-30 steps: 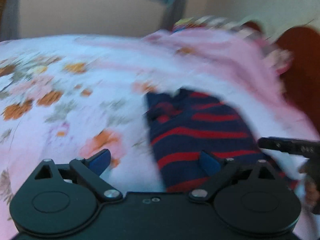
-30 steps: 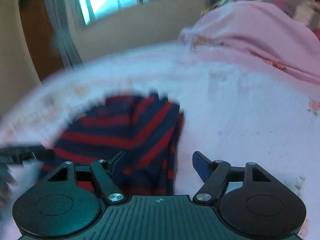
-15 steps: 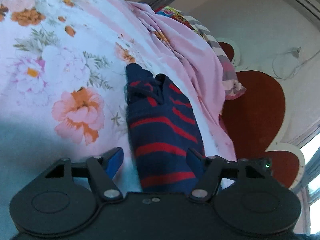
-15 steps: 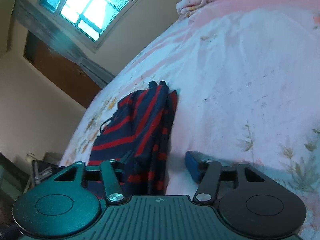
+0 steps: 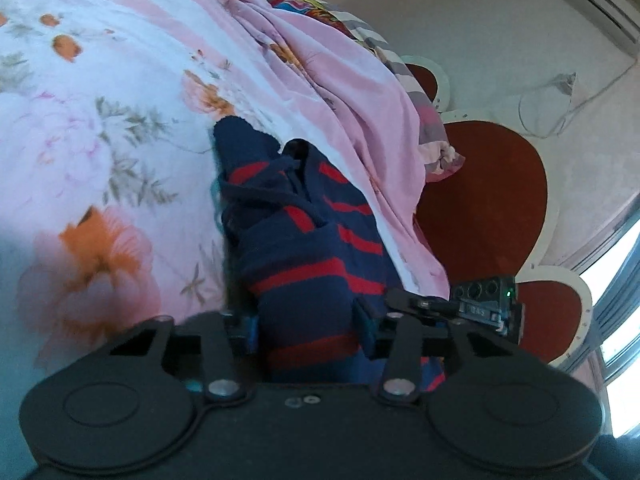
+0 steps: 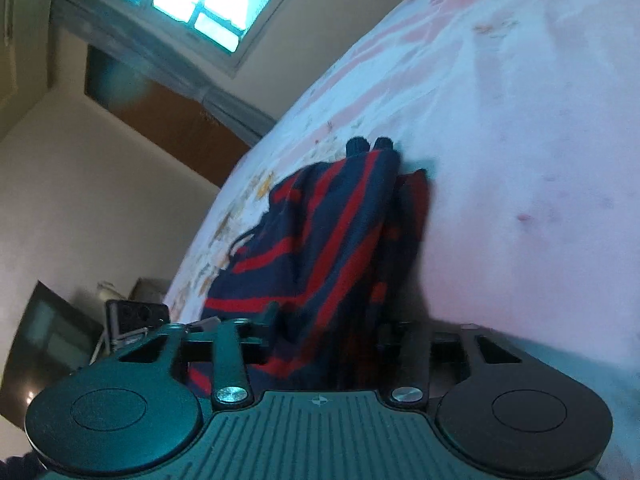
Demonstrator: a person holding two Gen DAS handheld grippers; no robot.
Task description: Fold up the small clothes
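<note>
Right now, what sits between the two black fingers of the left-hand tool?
In the left wrist view, the navy, red-striped knitted garment fills the gap between the left gripper fingers, which press its near edge. It lies on the floral bedsheet.

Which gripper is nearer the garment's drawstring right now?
Left, probably. The drawstring lies just ahead of the left gripper; from the right gripper it sits across the striped garment, on the far left side.
</note>
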